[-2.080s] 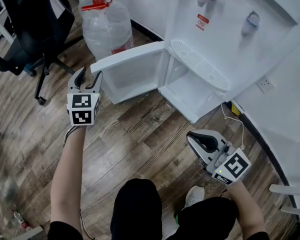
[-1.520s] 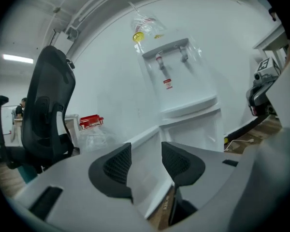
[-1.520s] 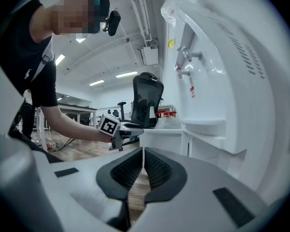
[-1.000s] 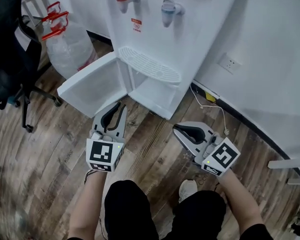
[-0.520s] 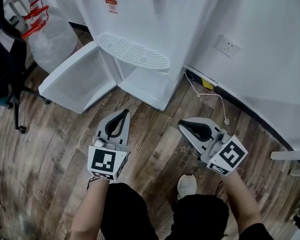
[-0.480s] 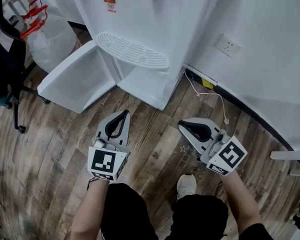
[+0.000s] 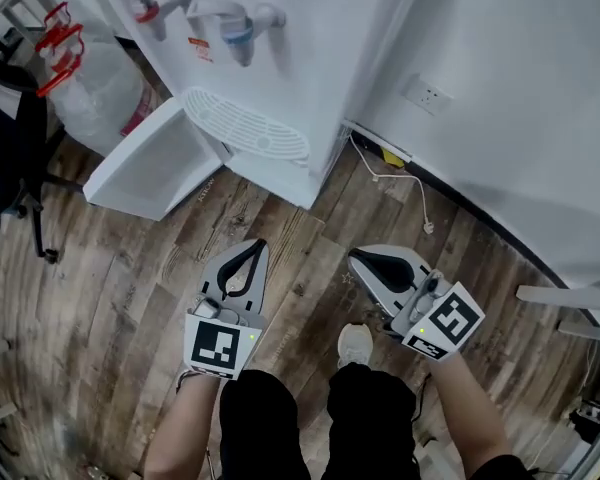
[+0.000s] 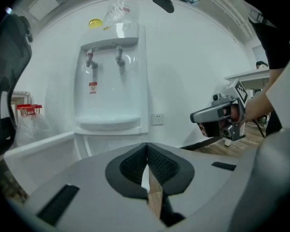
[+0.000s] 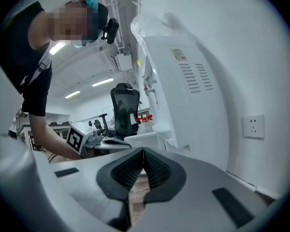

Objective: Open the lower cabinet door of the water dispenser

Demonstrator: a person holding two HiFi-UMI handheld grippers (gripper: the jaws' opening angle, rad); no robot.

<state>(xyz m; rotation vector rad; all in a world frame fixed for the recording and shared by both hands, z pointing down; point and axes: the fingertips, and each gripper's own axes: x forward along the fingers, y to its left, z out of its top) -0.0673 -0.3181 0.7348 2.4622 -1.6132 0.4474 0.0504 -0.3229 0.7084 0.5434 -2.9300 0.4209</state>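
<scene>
The white water dispenser [image 7: 280, 38] stands against the wall, with its drip tray [image 7: 245, 128] facing me. Its lower cabinet door [image 7: 145, 163] hangs wide open, swung out to the left over the wood floor. My left gripper [image 7: 254, 245] is shut and empty, held above the floor well short of the door. My right gripper [image 7: 354, 258] is also shut with nothing in it, to the right at the same distance. From the left gripper view the dispenser [image 8: 108, 81] and open door [image 8: 38, 151] lie ahead, with the right gripper [image 8: 222, 117] at the side.
Large water bottles [image 7: 90, 78] with red caps stand left of the dispenser. A black office chair [image 7: 5, 158] is at the far left. A wall socket [image 7: 425, 96] and a white cable [image 7: 400, 183] on the floor are to the right. My shoe [image 7: 355, 343] is below the grippers.
The left gripper left the door's edge, drew back toward me and its jaws went from open to shut. The right gripper shifted slightly. The door stays open.
</scene>
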